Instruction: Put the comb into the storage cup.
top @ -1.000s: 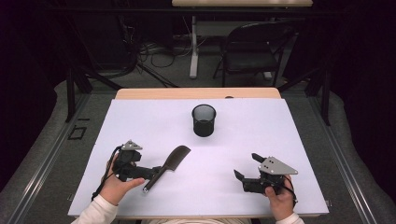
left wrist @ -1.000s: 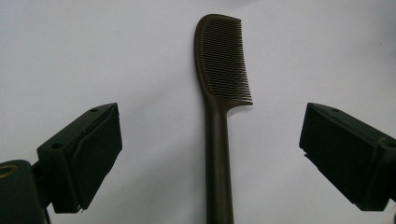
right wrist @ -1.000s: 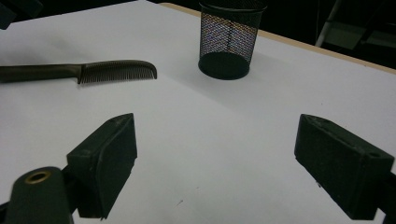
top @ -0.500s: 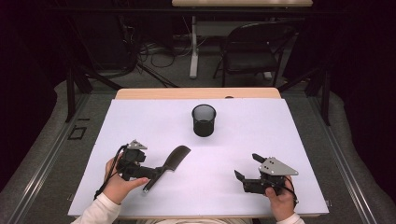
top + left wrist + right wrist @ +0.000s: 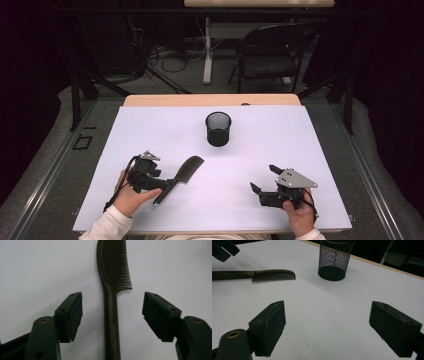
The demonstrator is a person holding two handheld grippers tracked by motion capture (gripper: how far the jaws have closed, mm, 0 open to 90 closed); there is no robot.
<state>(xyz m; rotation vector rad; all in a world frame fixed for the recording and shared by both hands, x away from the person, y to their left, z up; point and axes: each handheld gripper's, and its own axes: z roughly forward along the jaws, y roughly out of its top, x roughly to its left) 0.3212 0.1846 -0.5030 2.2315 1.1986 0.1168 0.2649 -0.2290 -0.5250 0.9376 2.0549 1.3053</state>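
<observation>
your left gripper (image 5: 162, 184) sat low at the near left of the white table (image 5: 150, 130), and its jaws straddled the handle of the dark comb (image 5: 181, 173). in the left gripper view the comb (image 5: 111, 297) ran straight up the middle, handle toward you and teeth pointing to the right of that view, lying flat on the white surface. the two pads (image 5: 75, 315) stood on either side of the handle with clear white gaps between them and it, so nothing was clamped: the jaws were apart, and they had just been closing in toward the handle with the comb between them. in the high view the comb lay at a slant, its toothed end up and to the right, its handle end down by your left hand (image 5: 131, 196).

your right gripper (image 5: 263, 181) rested at the near right of the table, well apart from the comb, held in your right hand (image 5: 297, 215). its jaws stood wide apart over bare table, with nothing between them. in the right gripper view the comb (image 5: 262, 275) lay at the far left, and the black mesh cup (image 5: 335, 260) stood upright beyond it. in the high view that cup (image 5: 218, 128) stood upright near the middle of the table, farther from you than both grippers, well apart from the comb.
</observation>
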